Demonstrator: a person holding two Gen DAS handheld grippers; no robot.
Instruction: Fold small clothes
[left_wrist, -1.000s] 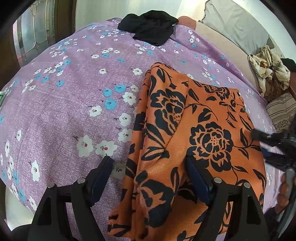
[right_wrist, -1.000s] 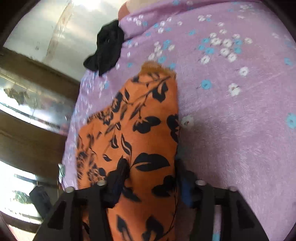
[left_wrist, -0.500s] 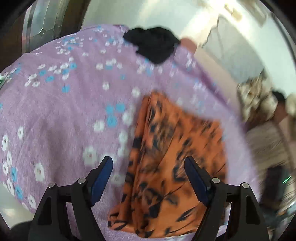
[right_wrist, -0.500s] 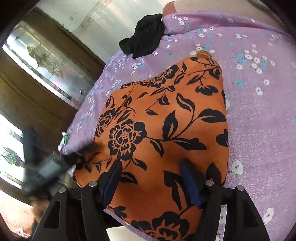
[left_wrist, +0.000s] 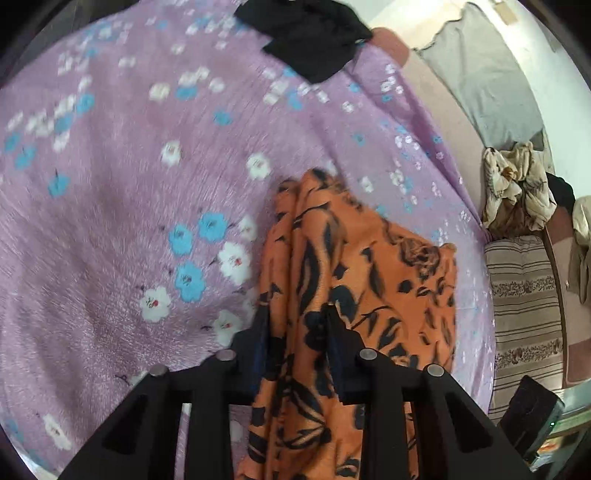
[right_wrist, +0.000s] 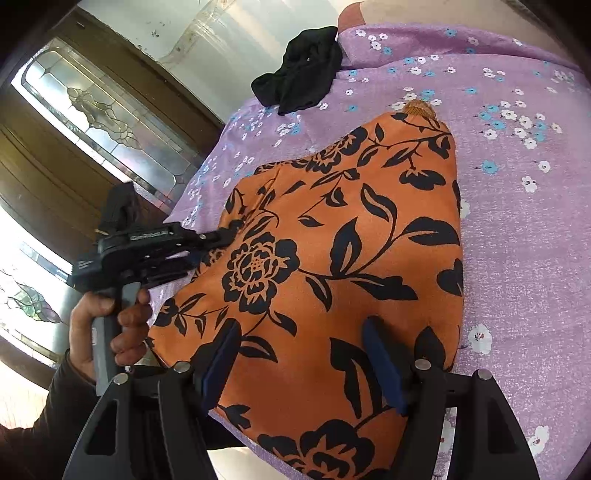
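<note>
An orange garment with black flowers lies on the purple flowered bedsheet. In the left wrist view it is bunched along its left edge. My left gripper is shut on that bunched edge; the right wrist view shows it at the garment's left side. My right gripper is open and hovers just above the near part of the garment, with cloth beneath both fingers.
A crumpled black garment lies at the far end of the bed, and shows in the right wrist view. Cushions and a cream cloth pile sit right of the bed. A wooden door with glass panels stands left.
My left gripper has closed on the garment's left edge after being open. My right gripper has opened and pulled back, so more of the garment shows.
</note>
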